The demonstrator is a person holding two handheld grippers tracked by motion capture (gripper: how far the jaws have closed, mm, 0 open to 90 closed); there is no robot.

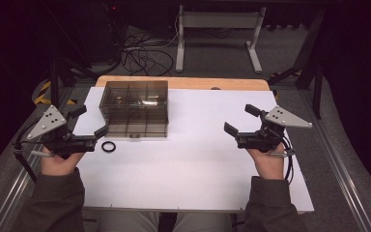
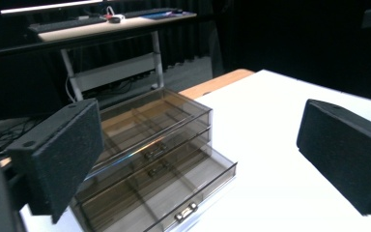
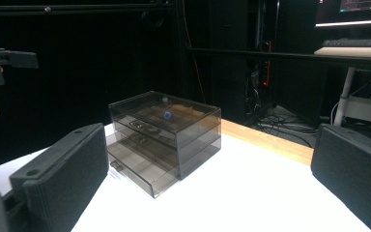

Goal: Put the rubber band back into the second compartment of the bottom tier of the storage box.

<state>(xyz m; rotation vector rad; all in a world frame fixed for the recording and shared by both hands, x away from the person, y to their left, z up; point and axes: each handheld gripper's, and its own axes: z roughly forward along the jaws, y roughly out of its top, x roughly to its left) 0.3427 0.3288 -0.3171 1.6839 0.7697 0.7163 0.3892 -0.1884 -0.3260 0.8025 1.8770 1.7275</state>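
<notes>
A smoky see-through drawer box (image 1: 133, 108) stands at the back left of the white table top (image 1: 198, 164). Its bottom drawer (image 2: 174, 193) is pulled out a little and has a small metal handle (image 2: 186, 211). A black ring (image 1: 108, 146) lies on the table just in front of the box. My left gripper (image 1: 91, 122) is open at the box's front left corner, with nothing between its pads (image 2: 60, 154). My right gripper (image 1: 241, 119) is open over the table's right side, well apart from the box (image 3: 164, 137).
A wooden strip (image 1: 183, 82) edges the table's far side. Beyond it are a white desk frame (image 1: 217, 34) and cables (image 1: 140, 55) on the floor. Metal rails (image 1: 343, 174) run along both sides of the table. The other hand's gripper (image 3: 5, 60) is in the right gripper view.
</notes>
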